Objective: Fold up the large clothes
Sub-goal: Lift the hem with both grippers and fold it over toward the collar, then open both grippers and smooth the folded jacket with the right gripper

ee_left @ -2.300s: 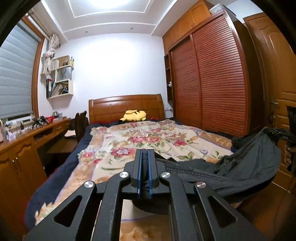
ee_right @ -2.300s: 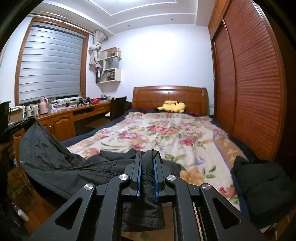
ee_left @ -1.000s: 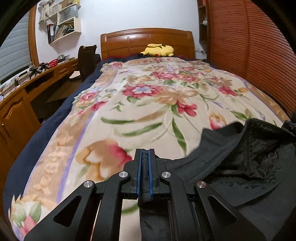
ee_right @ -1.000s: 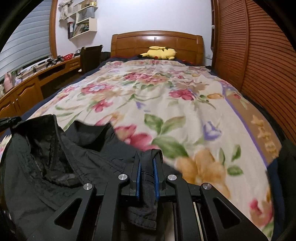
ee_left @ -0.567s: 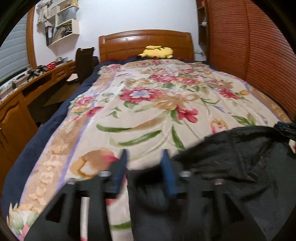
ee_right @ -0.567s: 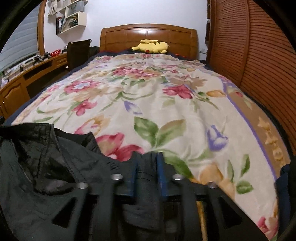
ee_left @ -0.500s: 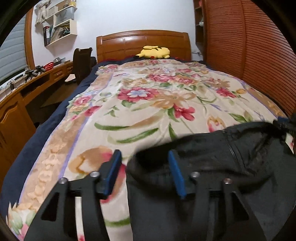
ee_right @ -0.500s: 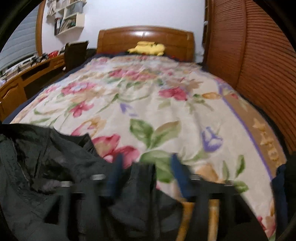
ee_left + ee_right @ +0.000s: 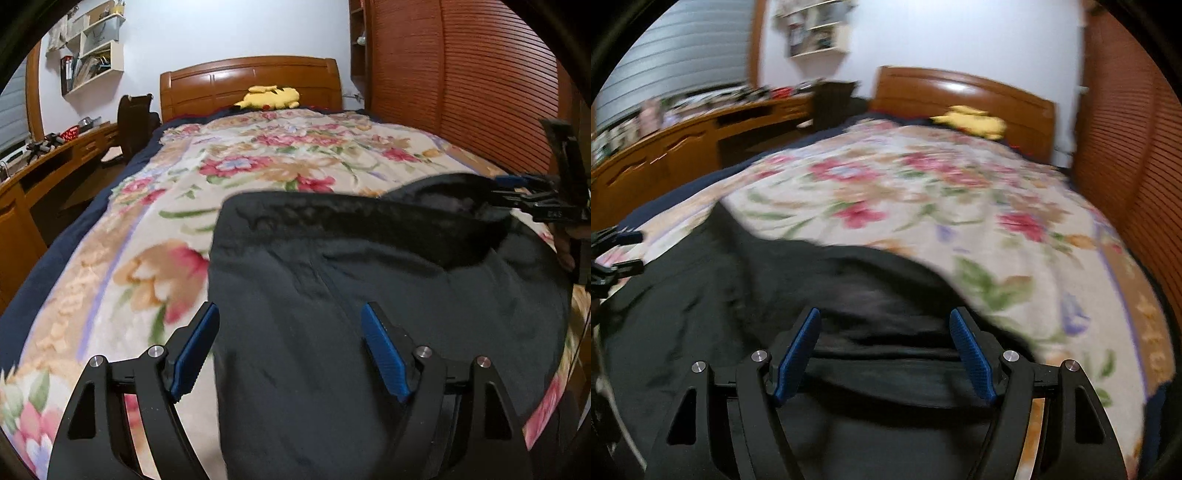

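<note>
On the floral bed (image 9: 258, 173), toward 6 o'clock, I see the black garment (image 9: 369, 295) spread flat; my left gripper (image 9: 291, 347) and right gripper (image 9: 886, 350) both have fingers released, gripping nothing.

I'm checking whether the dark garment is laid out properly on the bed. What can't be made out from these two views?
- Dark garment, near end: cut off by the bottom edge and the left hand-held gripper in the left wrist view.
- Its far edge: motion-blurred in the right wrist view.
- Its right side: hidden behind the right hand-held gripper.
- Sleeves or legs: neither view shows them.
- Shelf items: blurred.
</note>
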A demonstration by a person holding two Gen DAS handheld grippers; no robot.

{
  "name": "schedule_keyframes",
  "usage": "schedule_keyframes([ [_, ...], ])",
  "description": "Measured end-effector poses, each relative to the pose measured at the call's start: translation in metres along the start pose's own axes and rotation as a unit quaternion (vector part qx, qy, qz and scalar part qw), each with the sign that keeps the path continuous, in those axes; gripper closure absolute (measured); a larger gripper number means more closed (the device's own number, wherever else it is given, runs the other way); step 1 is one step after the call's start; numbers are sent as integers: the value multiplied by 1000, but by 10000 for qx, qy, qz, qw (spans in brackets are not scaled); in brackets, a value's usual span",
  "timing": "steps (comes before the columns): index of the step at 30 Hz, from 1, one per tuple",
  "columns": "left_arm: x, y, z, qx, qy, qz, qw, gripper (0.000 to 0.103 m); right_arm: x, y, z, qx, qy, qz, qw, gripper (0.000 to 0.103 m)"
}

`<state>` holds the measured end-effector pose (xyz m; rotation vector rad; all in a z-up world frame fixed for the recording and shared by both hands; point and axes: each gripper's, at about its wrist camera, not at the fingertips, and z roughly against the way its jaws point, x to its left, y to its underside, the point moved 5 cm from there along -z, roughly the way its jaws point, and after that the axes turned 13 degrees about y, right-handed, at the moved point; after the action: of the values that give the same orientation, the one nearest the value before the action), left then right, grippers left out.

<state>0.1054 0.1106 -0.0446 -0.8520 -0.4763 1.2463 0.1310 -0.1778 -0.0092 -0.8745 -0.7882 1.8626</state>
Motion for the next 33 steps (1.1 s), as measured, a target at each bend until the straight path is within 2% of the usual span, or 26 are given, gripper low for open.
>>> schedule_keyframes([
  [5, -5, 20, -1, 74, -108, -114, 9998, 23, 45, 2, -12, 388, -642, 629, 9952, 29],
  [7, -6, 24, 0, 83, -100, -120, 9998, 23, 57, 4, -19, 515, -696, 862, 9925, 31],
  [10, -6, 26, 1, 75, -81, -105, 9999, 23, 71, 4, -32, 728, -671, 1270, 9869, 56],
  [11, -6, 27, 1, 69, -77, -96, 9999, 23, 74, 3, -37, 762, -592, 1406, 9853, 81],
  [12, -6, 26, 2, 59, -75, -87, 9999, 23, 77, 2, -44, 787, -481, 1539, 9838, 96],
  [15, -5, 27, 5, 26, -86, -71, 9999, 23, 82, -14, -57, 663, -92, 1677, 9836, 100],
  [17, -6, 27, 7, 15, -96, -47, 9999, 23, 84, -31, -65, 441, 250, 1548, 9867, 100],
  [20, -7, 29, 9, 18, -169, -70, 9998, 23, 80, -58, -73, 76, 734, 1100, 9912, 100],
  [22, -8, 31, 10, 23, -194, -67, 9998, 23, 80, -63, -80, 95, 824, 928, 9922, 95],
  [23, -8, 32, 11, 26, -195, -59, 9998, 23, 80, -63, -84, 168, 818, 911, 9923, 85],
  [24, -9, 33, 12, 21, -196, -56, 9998, 23, 79, -62, -87, 245, 831, 902, 9921, 67],
  [25, -9, 34, 12, 14, -198, -60, 9998, 23, 77, -61, -88, 286, 797, 873, 9926, 55],
  [26, -10, 34, 12, 9, -205, -63, 9998, 23, 72, -61, -86, 268, 738, 804, 9937, 38],
  [27, -10, 35, 12, 2, -211, -60, 9998, 23, 65, -62, -82, 222, 698, 695, 9949, 31],
  [29, -9, 35, 11, -5, -219, -55, 9997, 23, 41, -61, -67, 148, 753, 459, 9960, 31],
  [33, -8, 36, 9, -3, -198, -13, 9998, 23, -14, -56, -45, -34, 1217, 51, 9925, 31],
])
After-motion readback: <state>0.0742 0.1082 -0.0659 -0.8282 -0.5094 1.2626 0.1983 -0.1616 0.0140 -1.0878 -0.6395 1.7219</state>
